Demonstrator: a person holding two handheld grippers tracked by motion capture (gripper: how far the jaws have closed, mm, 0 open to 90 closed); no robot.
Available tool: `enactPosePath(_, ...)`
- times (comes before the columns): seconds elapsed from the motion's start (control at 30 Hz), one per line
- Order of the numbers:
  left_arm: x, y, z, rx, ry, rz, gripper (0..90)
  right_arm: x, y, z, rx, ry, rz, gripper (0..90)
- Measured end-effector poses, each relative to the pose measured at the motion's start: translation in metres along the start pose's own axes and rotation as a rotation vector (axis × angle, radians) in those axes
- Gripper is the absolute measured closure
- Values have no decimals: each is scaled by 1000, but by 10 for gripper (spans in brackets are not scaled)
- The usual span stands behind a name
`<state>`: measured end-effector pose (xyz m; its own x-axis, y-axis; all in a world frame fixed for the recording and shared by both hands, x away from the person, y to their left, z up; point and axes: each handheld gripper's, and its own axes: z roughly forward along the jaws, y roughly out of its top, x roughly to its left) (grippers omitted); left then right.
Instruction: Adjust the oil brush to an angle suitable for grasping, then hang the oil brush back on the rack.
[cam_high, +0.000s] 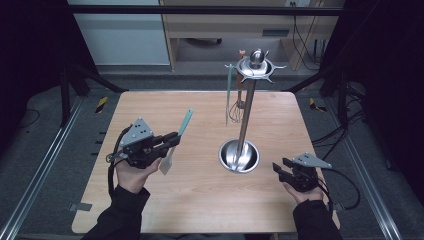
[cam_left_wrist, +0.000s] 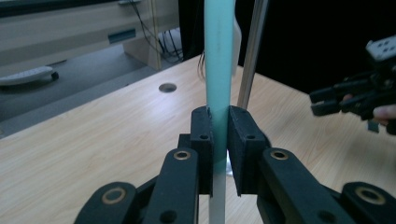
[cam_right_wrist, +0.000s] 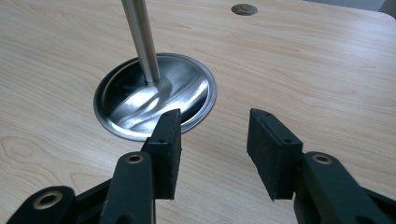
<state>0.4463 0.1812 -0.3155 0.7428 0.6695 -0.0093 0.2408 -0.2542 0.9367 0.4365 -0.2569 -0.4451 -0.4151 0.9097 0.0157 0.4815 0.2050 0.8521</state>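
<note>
A spatula with a teal handle (cam_high: 185, 123) and a pale blade (cam_high: 166, 163) is clamped in my left gripper (cam_high: 172, 141), held above the left half of the table. Seen from the left gripper view, the teal handle (cam_left_wrist: 218, 70) rises straight up between the two pads, which press on it. A steel utensil stand (cam_high: 247, 107) rises from its round dish base (cam_high: 239, 156) at the table's middle right. A teal-handled utensil (cam_high: 229, 92) and a whisk (cam_high: 239, 107) hang from its top ring (cam_high: 256, 67). My right gripper (cam_high: 280, 167) rests open at the right, just right of the base (cam_right_wrist: 154, 95).
The wooden table (cam_high: 200, 200) has bare room in front and at the far left. A round cable hole (cam_right_wrist: 244, 9) sits in the tabletop. Dark frame rails run along both sides, and a desk stands behind the table.
</note>
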Motion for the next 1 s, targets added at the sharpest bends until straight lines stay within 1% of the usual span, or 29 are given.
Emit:
enactPosePath(0.13,-5,11,1,-60,-13,-12,808,0,0,-1,-1,3,1,550)
enactPosePath(0.17,-6,14,2,-66,-22,-14,808,0,0,-1,-1,4,3,550)
enactPosePath(0.4,-14,28,6,-124,-40,-11,808,-1,0,0,1,1,6,550)
enactPosePath(0.67,-21,40,11,-155,-57,-4,808,-1,0,0,0,5,4,551)
enactPosePath(0.73,-24,43,12,-164,-54,2,808,-2,0,1,0,4,-1,552)
enactPosePath(0.83,-28,47,14,-175,-61,9,808,-2,-1,0,0,4,-3,552)
enactPosePath(1.0,-33,53,18,-195,-70,13,808,-1,-1,0,2,12,3,553)
